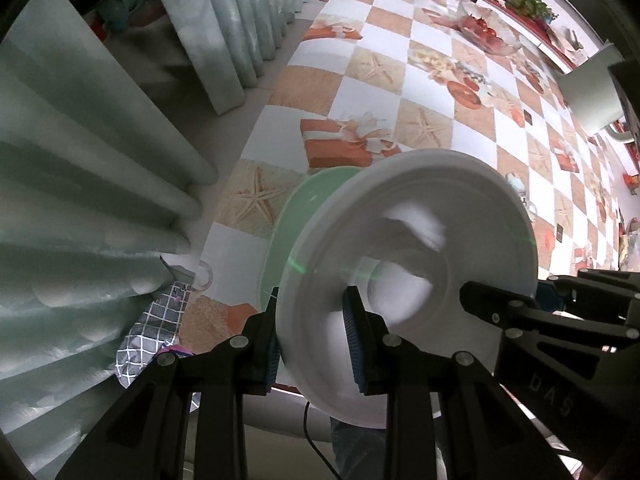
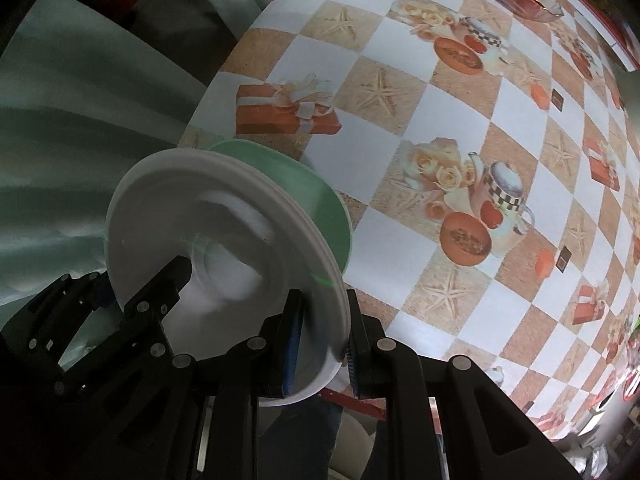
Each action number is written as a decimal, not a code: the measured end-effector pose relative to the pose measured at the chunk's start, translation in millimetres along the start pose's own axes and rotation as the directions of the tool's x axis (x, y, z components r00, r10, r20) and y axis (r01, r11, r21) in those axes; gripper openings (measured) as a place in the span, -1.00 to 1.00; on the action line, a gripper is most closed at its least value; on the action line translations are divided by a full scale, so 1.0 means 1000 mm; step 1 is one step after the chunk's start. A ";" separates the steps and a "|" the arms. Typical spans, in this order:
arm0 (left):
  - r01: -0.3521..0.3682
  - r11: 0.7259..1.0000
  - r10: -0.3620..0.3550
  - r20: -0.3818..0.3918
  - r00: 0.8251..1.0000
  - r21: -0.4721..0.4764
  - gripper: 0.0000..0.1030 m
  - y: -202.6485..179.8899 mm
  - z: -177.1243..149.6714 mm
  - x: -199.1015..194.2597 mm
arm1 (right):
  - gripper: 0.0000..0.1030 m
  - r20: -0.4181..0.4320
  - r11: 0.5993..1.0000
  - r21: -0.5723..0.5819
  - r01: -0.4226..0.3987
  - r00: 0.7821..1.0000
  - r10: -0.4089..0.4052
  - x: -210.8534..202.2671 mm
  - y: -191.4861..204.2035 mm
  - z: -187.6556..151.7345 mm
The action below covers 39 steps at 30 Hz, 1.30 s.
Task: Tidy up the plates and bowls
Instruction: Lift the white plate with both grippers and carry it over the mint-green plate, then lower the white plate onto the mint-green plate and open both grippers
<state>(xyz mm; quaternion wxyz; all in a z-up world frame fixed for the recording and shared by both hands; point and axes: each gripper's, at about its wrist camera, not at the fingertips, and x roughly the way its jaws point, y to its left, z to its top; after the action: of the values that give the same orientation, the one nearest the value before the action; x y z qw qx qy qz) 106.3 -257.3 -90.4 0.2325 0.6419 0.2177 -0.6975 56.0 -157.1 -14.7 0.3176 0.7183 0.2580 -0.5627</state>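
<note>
A white plate (image 1: 420,248) is held up off the table, tilted on edge, with a green plate (image 1: 304,216) just behind it near the table's front edge. My left gripper (image 1: 314,344) is shut on the white plate's rim. My right gripper (image 2: 322,344) is shut on the opposite rim of the same white plate (image 2: 224,232); the green plate (image 2: 316,196) shows behind it. The right gripper's fingers (image 1: 520,312) show at the right of the left wrist view, and the left gripper's fingers (image 2: 156,292) show at the left of the right wrist view.
The table wears a checkered cloth (image 1: 400,80) printed with starfish and gift boxes. A glass bowl of red fruit (image 1: 488,32) stands at the far side. Pale green curtains (image 1: 100,160) hang to the left. A white container (image 1: 596,92) stands at the right.
</note>
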 end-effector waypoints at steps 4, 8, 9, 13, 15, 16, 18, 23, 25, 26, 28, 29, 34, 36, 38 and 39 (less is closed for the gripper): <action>-0.001 1.000 0.001 -0.015 1.000 -0.007 -0.39 0.002 0.001 0.007 | -0.59 -0.012 1.000 -0.001 0.004 1.000 -0.004 0.005 0.000 0.001; -0.001 1.000 0.001 -0.028 1.000 -0.014 -0.39 0.003 0.001 0.013 | -0.59 -0.019 1.000 -0.001 0.006 1.000 -0.006 0.009 0.000 0.003; -0.001 1.000 0.001 -0.029 1.000 -0.014 -0.40 0.003 0.001 0.014 | -0.59 -0.021 1.000 0.000 0.006 1.000 -0.006 0.011 0.001 0.004; 0.002 1.000 -0.002 -0.038 0.999 -0.012 -0.39 0.004 0.002 0.020 | -0.59 -0.028 1.000 -0.001 0.009 1.000 -0.009 0.014 0.002 0.004; 0.002 1.000 -0.002 -0.036 0.999 -0.012 -0.39 0.004 0.002 0.021 | -0.59 -0.029 1.000 -0.001 0.008 1.000 -0.008 0.015 0.002 0.005; 0.000 1.000 0.000 -0.032 0.999 -0.011 -0.39 0.004 0.002 0.021 | -0.59 -0.027 1.000 -0.002 0.006 1.000 -0.006 0.015 0.001 0.005; -0.002 1.000 0.001 -0.019 1.000 -0.014 -0.32 0.003 0.002 0.020 | -0.59 -0.018 1.000 -0.006 0.004 1.000 -0.004 0.013 0.001 0.006; -0.028 1.000 0.028 0.016 0.999 -0.007 0.19 -0.001 0.001 0.017 | -0.60 -0.004 0.999 -0.023 0.026 1.000 -0.026 0.006 0.000 0.006; -0.022 0.999 0.022 0.017 1.000 -0.023 0.41 0.003 0.001 0.016 | -0.59 -0.005 1.000 -0.013 0.026 1.000 -0.026 0.004 -0.004 0.006; -0.017 0.999 0.017 0.008 1.000 -0.029 0.52 0.005 0.001 0.017 | -0.59 -0.006 1.000 -0.008 0.019 1.000 -0.019 0.003 -0.006 0.005; -0.013 1.000 0.013 0.003 1.000 -0.025 0.55 0.006 -0.001 0.017 | -0.58 0.001 0.999 -0.017 0.032 0.999 -0.032 0.000 -0.007 0.003; -0.024 1.000 0.025 0.005 1.000 -0.016 0.58 0.005 -0.001 0.016 | -0.36 0.007 0.999 -0.026 0.042 0.999 -0.042 -0.003 -0.006 0.003; -0.074 0.997 0.073 0.045 0.996 0.028 0.73 0.000 -0.007 0.006 | 0.84 0.078 0.997 -0.064 0.053 0.996 -0.048 -0.023 0.000 -0.003; -0.056 0.998 0.053 0.076 0.996 0.032 0.74 -0.001 -0.008 -0.001 | 0.84 0.083 0.996 -0.069 0.053 0.995 -0.047 -0.030 -0.001 -0.003; -0.049 0.998 0.045 0.095 0.994 0.036 0.74 -0.003 -0.008 -0.008 | 0.84 0.084 0.997 -0.062 0.049 0.995 -0.043 -0.034 -0.002 -0.004; -0.040 0.998 0.036 0.106 0.994 0.038 0.74 -0.004 -0.008 -0.012 | 0.85 0.086 0.997 -0.053 0.051 0.995 -0.047 -0.036 -0.004 -0.006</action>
<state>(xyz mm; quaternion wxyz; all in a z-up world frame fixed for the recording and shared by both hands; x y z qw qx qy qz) 111.4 -249.1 -79.4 0.2439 0.6129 0.1787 -0.7300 48.4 -150.4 20.3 0.3339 0.6782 0.2771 -0.5930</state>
